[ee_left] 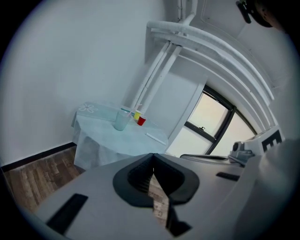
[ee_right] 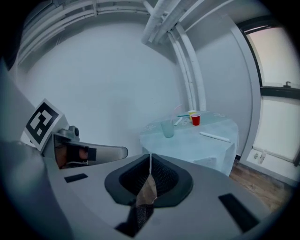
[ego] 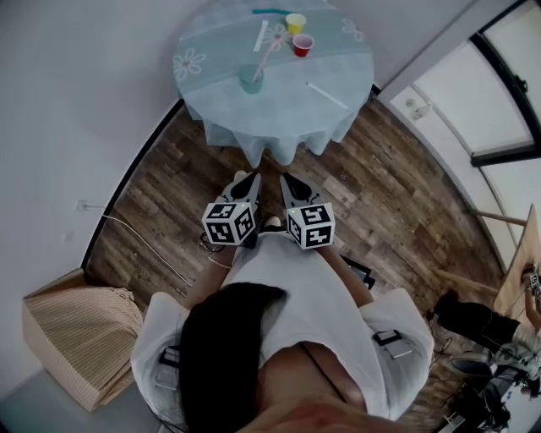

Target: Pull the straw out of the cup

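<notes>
The left gripper [ego: 248,178] is clenched with nothing in it: in the left gripper view its dark pads meet along a thin seam. The right gripper [ego: 288,179] is likewise pressed shut and empty, as the right gripper view shows. Both are held side by side close to the person's body, pointing forward and somewhat down over the wooden floor [ego: 380,194].

Ahead of them, well apart, stands the round table [ego: 338,68] under a pale blue cloth. The translucent teal cup [ego: 250,78] sits on its near left part, almost straight in line with the left gripper and a little left of the right one. The straw [ego: 266,55] is in the cup, its long axis leaning up and away from the person, toward the right, where the red cup [ego: 303,45] and yellow cup [ego: 295,23] stand.

By position the left gripper looks the better choice to steady the cup, while the straw's free end leans toward the right gripper's side. Both must first close the gap and open.
</notes>
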`<act>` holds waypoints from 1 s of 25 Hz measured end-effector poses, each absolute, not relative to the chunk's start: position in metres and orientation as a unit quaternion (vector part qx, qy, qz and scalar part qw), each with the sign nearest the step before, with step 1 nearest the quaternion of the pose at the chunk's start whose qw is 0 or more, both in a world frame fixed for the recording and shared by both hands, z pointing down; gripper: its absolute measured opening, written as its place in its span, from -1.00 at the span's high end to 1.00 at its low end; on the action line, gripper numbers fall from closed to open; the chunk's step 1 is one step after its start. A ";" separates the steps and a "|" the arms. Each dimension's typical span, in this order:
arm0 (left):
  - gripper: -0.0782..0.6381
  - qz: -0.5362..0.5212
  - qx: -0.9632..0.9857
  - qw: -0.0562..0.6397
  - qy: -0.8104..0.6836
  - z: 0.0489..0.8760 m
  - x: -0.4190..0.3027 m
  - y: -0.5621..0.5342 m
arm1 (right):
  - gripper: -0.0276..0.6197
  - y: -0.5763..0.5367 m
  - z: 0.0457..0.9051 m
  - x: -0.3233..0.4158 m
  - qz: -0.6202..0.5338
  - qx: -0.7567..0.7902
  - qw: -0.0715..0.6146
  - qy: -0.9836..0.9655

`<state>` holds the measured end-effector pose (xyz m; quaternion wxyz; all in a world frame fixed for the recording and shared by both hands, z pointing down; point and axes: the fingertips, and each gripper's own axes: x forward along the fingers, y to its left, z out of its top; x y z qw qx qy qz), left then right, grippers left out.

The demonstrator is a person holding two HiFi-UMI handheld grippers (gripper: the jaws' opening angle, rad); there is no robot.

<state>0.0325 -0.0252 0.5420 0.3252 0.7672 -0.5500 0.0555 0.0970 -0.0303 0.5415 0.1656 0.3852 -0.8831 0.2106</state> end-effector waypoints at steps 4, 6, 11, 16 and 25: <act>0.76 0.058 0.769 0.325 -0.547 0.543 0.037 -0.034 | 0.81 -0.038 0.542 0.099 0.209 0.385 0.167 -0.883; 0.76 0.062 0.771 0.323 -0.545 0.545 0.038 -0.038 | 0.81 -0.042 0.541 0.099 0.215 0.385 0.155 -0.884; 0.76 0.067 0.772 0.326 -0.542 0.549 0.031 -0.049 | 0.81 -0.052 0.544 0.096 0.221 0.392 0.151 -0.880; 0.76 0.074 0.775 0.328 -0.535 0.555 0.025 -0.060 | 0.81 -0.065 0.549 0.089 0.223 0.399 0.154 -0.876; 0.76 0.082 0.791 0.317 -0.517 0.550 0.004 -0.104 | 0.81 -0.103 0.544 0.059 0.217 0.398 0.145 -0.880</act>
